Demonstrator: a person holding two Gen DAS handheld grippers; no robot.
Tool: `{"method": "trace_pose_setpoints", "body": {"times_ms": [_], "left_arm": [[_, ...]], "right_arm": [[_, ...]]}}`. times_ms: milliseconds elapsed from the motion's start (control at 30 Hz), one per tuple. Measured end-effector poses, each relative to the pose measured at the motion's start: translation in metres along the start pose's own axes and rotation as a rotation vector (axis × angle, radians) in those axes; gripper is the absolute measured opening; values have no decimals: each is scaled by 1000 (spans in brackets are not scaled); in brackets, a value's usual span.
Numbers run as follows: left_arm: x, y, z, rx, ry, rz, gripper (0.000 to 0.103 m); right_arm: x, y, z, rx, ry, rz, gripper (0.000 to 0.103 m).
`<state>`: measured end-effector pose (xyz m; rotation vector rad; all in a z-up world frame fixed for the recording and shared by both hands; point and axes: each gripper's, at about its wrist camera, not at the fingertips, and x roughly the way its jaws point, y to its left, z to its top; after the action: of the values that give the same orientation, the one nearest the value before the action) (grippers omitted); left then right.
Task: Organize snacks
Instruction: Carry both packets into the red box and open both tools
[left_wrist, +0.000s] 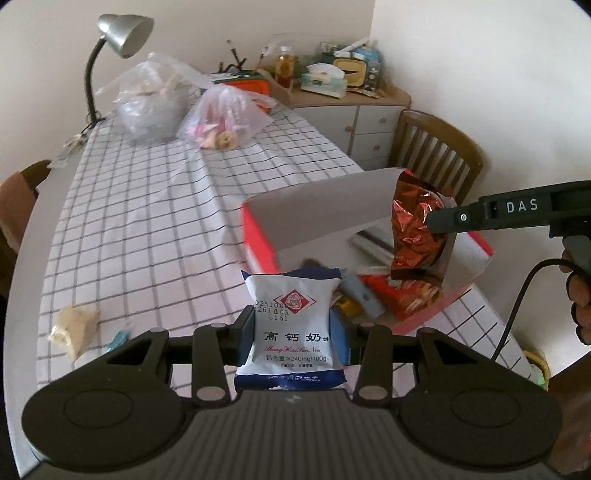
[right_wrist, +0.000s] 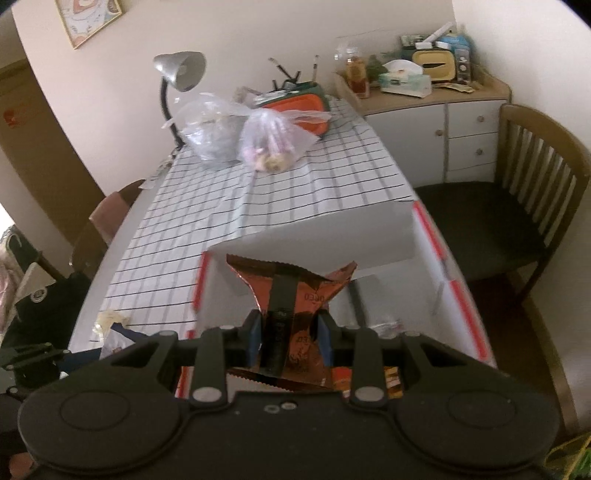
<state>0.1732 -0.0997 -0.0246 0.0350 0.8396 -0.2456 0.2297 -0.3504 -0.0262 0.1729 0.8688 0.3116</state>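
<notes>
A checked tablecloth (left_wrist: 155, 206) fills the left wrist view. The box (left_wrist: 332, 195) sits centre-right, just beyond the left gripper (left_wrist: 295, 332), whose jaws pinch an upright white packet (left_wrist: 291, 325). At right, the right gripper (left_wrist: 432, 221) holds a red foil pack (left_wrist: 413, 229) over the box.

In the right wrist view the box (right_wrist: 325, 236) lies straight ahead; the right gripper (right_wrist: 290, 336) clamps the foil pack (right_wrist: 295, 295) hard, nearer the opening.

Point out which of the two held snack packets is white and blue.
The biscuit packet in the left gripper; the right gripper holds a shiny red-brown foil packet.
</notes>
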Motion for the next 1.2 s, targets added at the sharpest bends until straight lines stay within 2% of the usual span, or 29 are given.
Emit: {"method": "trace_pose_setpoints", "body": {"times_ms": [267, 400, 833, 1033, 1200], "left_arm": [[42, -30, 27, -5, 43, 6, 42], [67, -38, 41, -32, 84, 25, 41], [135, -58, 72, -37, 193, 81, 42], [161, -65, 79, -45, 249, 102, 42], [182, -68, 80, -56, 326, 108, 42]], "right_arm": [[19, -45, 11, -4, 42, -35, 30], [32, -59, 14, -21, 93, -26, 30], [65, -77, 16, -49, 216, -7, 30], [82, -78, 23, -67, 240, -9, 30], [88, -78, 25, -85, 251, -3, 30]]}}
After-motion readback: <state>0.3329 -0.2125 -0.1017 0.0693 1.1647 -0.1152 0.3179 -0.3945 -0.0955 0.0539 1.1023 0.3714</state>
